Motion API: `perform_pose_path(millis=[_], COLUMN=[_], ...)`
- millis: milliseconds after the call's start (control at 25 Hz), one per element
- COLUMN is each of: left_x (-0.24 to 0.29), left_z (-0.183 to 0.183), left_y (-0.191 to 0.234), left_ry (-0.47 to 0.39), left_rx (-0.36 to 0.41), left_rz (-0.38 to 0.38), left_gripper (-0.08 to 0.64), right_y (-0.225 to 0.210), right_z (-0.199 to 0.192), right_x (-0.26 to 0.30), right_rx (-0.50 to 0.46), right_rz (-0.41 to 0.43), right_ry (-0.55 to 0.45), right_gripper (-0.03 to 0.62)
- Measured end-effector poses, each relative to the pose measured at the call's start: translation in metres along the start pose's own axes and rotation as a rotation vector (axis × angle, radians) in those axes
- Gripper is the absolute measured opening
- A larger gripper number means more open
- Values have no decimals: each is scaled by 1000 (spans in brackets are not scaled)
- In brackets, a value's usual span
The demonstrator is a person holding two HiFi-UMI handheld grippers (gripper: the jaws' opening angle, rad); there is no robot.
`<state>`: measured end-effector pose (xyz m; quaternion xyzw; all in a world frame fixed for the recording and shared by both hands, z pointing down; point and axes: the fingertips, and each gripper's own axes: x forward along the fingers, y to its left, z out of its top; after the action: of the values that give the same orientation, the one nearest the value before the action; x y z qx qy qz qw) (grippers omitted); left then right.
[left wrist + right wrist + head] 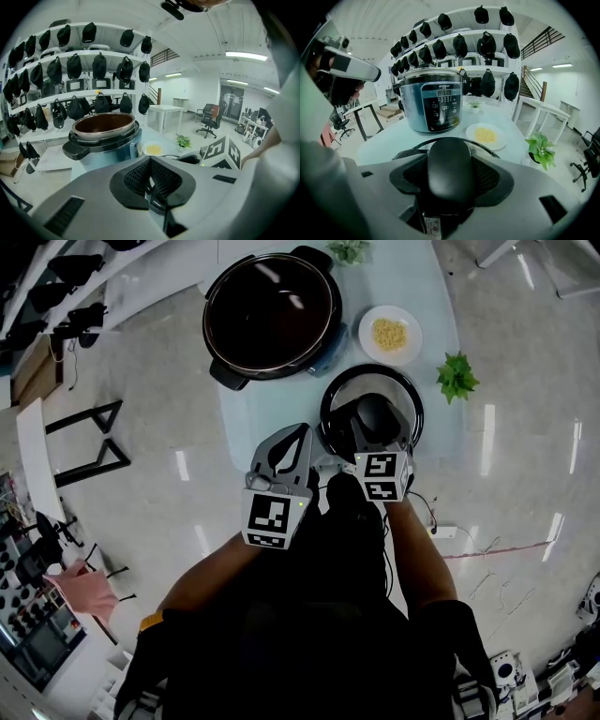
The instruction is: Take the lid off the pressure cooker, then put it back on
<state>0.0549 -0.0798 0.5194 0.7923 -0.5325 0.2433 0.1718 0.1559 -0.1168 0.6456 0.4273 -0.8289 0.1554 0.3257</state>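
Bench: pale blue bench (253, 418) on glossy stone floor.
Pressure cooker (272, 315): open, bench's left.
Left hand-held gripper (292, 442): clenched, empty.
Lid (394, 385): off, right of cooker.
Right hand-held gripper (373, 432): grasping lid's handle.
Progress: removal done; refitting remains.

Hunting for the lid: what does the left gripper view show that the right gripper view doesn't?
Left only: the brown inner pot in the open silver pressure cooker, the left claw shut, empty. Right only: the cooker's black control panel, the right claw shut on the black lid handle. Both: cooker, white plate of yellow food, small green plant.
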Motion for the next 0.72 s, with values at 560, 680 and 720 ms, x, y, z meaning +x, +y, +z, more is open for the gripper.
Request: perform_pose_path(millis=[560, 680, 720], left_x=[-36, -44, -48], left_z=[22, 28, 31], left_y=[-5, -7, -7], left_ry=[-68, -90, -102], left_rx=[-53, -62, -61], left_rz=[67, 53, 46], left_gripper=[8, 8, 7], right_y=[7, 11, 13], right_z=[42, 56, 61], right_x=[-58, -81, -89], right_rx=[32, 59, 67], right_rz=[33, 30, 22], right_ry=[-95, -130, -142], right_gripper=[301, 293, 279])
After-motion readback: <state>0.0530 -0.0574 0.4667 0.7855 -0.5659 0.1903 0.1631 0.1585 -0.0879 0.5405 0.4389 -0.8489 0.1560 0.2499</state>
